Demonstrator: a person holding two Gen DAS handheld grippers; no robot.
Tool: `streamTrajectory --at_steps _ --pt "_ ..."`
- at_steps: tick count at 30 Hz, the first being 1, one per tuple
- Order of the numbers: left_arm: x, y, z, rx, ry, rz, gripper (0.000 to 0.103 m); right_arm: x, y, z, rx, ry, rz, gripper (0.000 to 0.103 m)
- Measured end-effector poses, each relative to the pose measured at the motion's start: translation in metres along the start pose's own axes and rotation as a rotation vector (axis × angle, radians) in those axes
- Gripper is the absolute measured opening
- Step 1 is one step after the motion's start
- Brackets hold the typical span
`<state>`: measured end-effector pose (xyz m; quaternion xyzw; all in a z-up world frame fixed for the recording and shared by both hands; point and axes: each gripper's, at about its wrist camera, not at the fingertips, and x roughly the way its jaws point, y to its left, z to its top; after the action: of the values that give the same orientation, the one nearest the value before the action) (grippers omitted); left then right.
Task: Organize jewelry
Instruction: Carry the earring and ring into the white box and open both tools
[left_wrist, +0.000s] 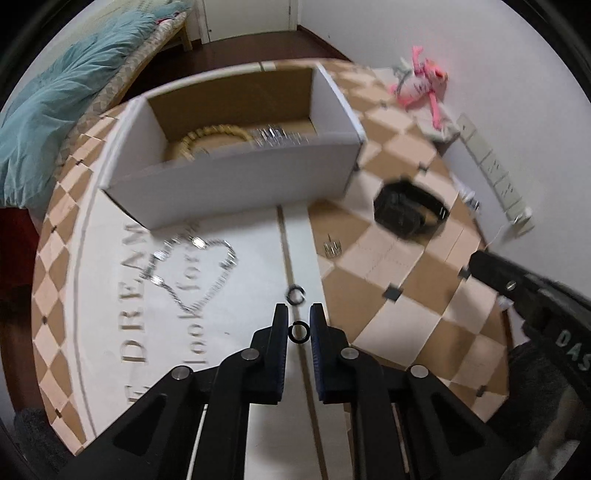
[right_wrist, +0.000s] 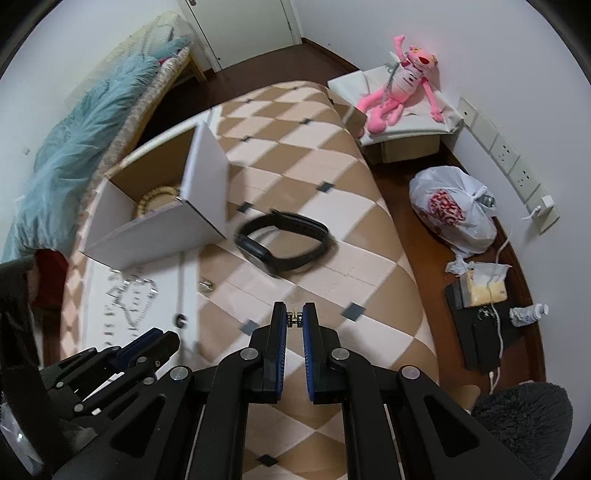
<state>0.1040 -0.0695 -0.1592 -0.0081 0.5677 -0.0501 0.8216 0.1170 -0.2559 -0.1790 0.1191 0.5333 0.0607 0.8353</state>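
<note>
The left gripper (left_wrist: 298, 319) pinches a black ring (left_wrist: 298, 332), the right gripper (right_wrist: 294, 316) a small earring (right_wrist: 294, 319), beside the box (left_wrist: 236, 192).

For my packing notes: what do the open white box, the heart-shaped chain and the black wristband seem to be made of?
The open white box looks like cardboard: white matte outside, brown inside. The heart-shaped chain seems silver-coloured metal, since its links glint. The black wristband looks like matte rubber or silicone, bending in a soft loop; blur leaves this uncertain.
</note>
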Motion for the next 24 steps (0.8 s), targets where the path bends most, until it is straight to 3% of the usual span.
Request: streamTrajectory --at_steps 6,11,16,24 --pt "-0.051 0.038 0.042 -0.081 -0.087 -0.059 0.009 -0.017 0.034 0.035 -0.043 -0.033 0.111 0.009" --pt "-0.065 0.062 0.091 -0.116 -0.126 -0.076 0.009 -0.003 0.073 0.081 -0.102 -0.013 0.182 0.009" --pt "-0.042 0.084 0.128 -0.144 -0.07 -0.088 0.009 0.028 0.101 0.122 -0.144 0.062 0.196 0.009" --pt "-0.013 0.106 0.154 -0.166 0.008 -0.065 0.011 0.072 0.12 0.162 -0.196 0.206 0.15 0.01"
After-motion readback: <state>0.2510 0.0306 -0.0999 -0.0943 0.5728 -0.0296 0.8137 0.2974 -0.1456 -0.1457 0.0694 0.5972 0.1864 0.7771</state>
